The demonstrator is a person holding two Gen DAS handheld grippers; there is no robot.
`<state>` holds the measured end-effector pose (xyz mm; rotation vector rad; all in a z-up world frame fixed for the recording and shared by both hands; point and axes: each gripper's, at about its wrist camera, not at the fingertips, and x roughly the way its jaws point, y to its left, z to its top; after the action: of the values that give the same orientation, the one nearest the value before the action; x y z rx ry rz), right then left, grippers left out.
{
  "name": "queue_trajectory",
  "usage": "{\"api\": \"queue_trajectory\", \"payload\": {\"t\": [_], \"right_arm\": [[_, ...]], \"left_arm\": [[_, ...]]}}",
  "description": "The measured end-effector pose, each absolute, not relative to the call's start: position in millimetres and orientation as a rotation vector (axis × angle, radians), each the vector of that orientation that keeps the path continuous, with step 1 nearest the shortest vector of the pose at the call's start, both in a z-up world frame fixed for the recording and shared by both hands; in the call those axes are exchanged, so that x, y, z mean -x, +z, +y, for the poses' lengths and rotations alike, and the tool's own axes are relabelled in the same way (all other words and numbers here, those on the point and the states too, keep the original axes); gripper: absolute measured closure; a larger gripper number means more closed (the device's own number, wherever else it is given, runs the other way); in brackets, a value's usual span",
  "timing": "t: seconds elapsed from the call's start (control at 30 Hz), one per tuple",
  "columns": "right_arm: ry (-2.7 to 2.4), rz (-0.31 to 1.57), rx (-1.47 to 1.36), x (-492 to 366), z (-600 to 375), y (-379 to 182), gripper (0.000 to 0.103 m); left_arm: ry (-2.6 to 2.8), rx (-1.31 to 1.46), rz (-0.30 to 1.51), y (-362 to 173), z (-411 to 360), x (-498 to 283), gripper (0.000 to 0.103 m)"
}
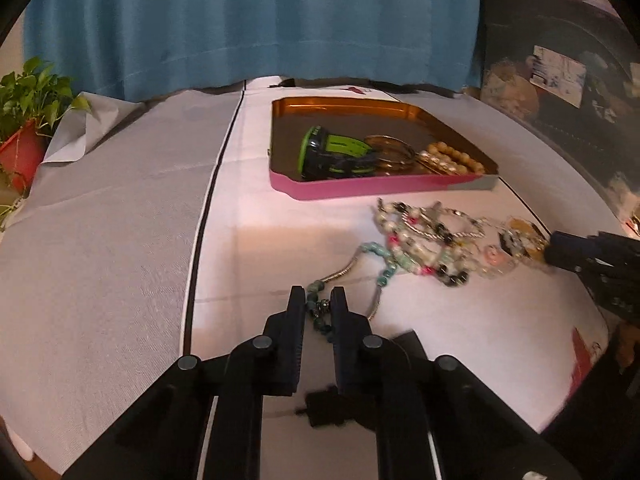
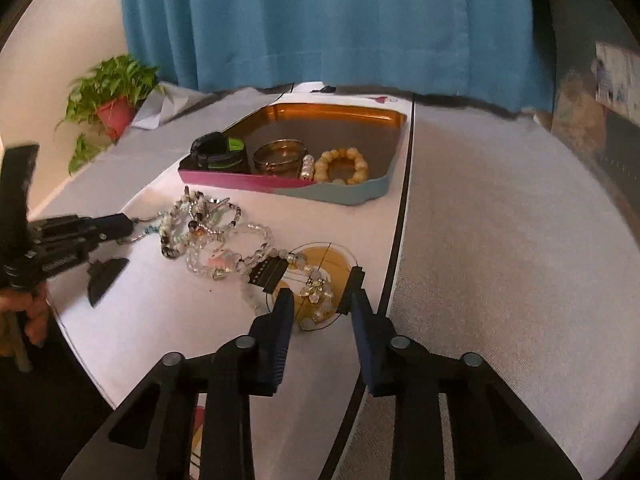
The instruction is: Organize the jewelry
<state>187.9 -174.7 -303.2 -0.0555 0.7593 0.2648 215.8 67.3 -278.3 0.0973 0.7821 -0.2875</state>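
Gripping teal bead chain [image 1: 320, 308], left jaws narrowed.

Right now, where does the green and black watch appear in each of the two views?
Left wrist view: the green and black watch lies in the tray, at its near left, above centre.
Right wrist view: the watch sits in the tray's left corner, upper left of centre.
Shared landmark: the blue curtain behind the tray.

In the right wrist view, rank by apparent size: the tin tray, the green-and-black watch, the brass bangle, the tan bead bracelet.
1. tin tray, clearly largest.
2. green-and-black watch.
3. brass bangle and tan bead bracelet look alike; I cannot rank them. The watch's lead over these is slight.
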Motion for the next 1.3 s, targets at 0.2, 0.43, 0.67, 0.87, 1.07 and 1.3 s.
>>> {"api": "queue_trajectory", "payload": {"t": [0.2, 0.43, 0.67, 0.87, 1.07, 1.3], "right_arm": [[0.271, 0.761, 0.152, -162.7, -160.6, -299.7, 0.097], [0.312, 0.736, 0.170, -134.2, -153.3, -291.5, 0.097], [0.279, 0.755, 0.099, -146.0, -166.8, -298.2, 0.095], [0.287, 0.743, 0.143, -145.5, -159.4, -298.5, 0.097], [0.296, 0.737, 0.068, -142.7, -167.9, -286.4, 0.097], [0.297, 0.704, -0.048, -130.1, -186.1, -251.6, 0.097]], "left_arm": [[-0.358, -0.035, 0.820, -276.5, 63.1, -188.6, 0.094], [-0.343, -0.078, 0.809, -276.5, 49.3, -177.7, 0.090], [-0.313, -0.123, 0.798, -278.2, 41.8, -180.4, 0.091], [-0.310, -0.142, 0.805, -277.8, 37.2, -182.3, 0.094], [-0.303, -0.015, 0.852, -269.1, 53.4, -184.2, 0.097], [-0.312, 0.037, 0.816, -241.6, 61.1, -177.9, 0.103]]}}
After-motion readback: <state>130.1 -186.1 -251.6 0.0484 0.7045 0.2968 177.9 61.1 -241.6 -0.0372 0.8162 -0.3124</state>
